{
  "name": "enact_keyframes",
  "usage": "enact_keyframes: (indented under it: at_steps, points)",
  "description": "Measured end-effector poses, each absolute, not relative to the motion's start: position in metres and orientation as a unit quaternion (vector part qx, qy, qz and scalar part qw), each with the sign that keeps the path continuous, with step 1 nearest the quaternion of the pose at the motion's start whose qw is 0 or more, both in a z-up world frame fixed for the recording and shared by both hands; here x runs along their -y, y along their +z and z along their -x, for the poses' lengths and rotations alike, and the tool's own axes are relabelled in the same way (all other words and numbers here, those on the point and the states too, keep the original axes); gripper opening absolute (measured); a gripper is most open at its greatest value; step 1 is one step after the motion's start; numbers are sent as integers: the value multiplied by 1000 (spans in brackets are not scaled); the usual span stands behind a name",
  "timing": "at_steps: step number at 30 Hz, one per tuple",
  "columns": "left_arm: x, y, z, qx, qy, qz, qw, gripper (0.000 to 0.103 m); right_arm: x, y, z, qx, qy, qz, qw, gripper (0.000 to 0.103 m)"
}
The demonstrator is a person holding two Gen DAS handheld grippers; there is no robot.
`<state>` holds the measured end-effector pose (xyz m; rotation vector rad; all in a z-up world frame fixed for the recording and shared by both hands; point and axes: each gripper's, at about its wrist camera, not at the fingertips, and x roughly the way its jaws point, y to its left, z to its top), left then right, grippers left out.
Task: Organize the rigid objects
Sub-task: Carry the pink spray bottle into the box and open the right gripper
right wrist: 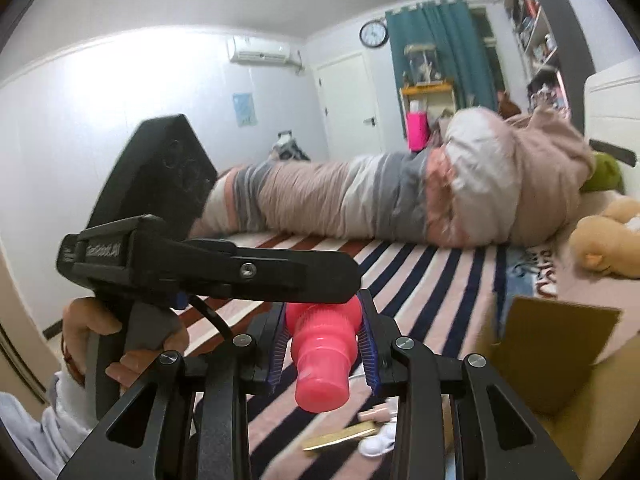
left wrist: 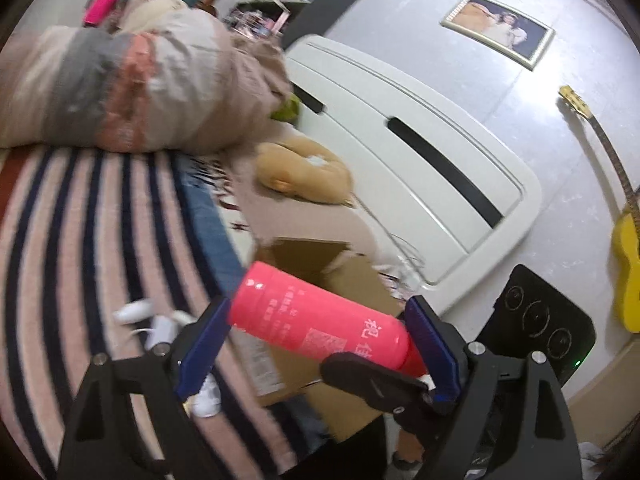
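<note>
**Pink bottle held between two grippers above the bed**

While the pink bottle (left wrist: 320,320) lies slanted in the air over the striped bedsheet (left wrist: 80,240), both grippers are around it; in the left wrist view the left gripper (left wrist: 320,344) has its blue pads (left wrist: 200,348) on either side of the bottle body, but they look a bit apart from it there and I cannot tell whether they press it; in the right wrist view the right gripper (right wrist: 326,344) is clenched on the bottle (right wrist: 320,360) near its neck, with the cap end pointing toward that camera. The left gripper's black body crosses the right wrist view just above the bottle, and a hand (right wrist: 120,340) holds its grip.

Below and behind the bottle stands an open cardboard box (left wrist: 340,280) on the bed, its flap raised; small white things (left wrist: 160,320) lie on the sheet beside the box, and a flat gold-coloured piece (right wrist: 340,436) lies near them. Further back a rolled quilt (right wrist: 360,200) lies across the bed, with a tan plush toy (left wrist: 304,172) near the white headboard (left wrist: 400,160); a yellow guitar (left wrist: 628,260) leans on the wall.
</note>
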<state>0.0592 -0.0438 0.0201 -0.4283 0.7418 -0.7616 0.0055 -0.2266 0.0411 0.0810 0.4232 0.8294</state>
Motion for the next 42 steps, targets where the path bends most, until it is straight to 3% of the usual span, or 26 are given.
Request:
enact_keyframes:
  at_steps: [3, 13, 17, 22, 26, 42]
  points:
    - [74, 27, -67, -356, -357, 179, 845, 79, 248, 40, -5, -186, 389, -42, 901, 27]
    - [160, 26, -94, -386, -348, 82, 850, 77, 317, 29, -16, -220, 314, -50, 922, 27]
    - [180, 18, -106, -395, -334, 55, 854, 64, 332, 20, -26, -255, 291, -50, 921, 27]
    - [187, 8, -117, -406, -333, 58, 849, 59, 346, 6, -34, -274, 278, -60, 919, 27]
    - [191, 7, -118, -400, -317, 41, 859, 48, 348, -2, -41, -298, 274, -62, 912, 27]
    - [206, -17, -129, -432, -325, 33, 841, 45, 345, -28, -57, -369, 236, -30, 898, 28]
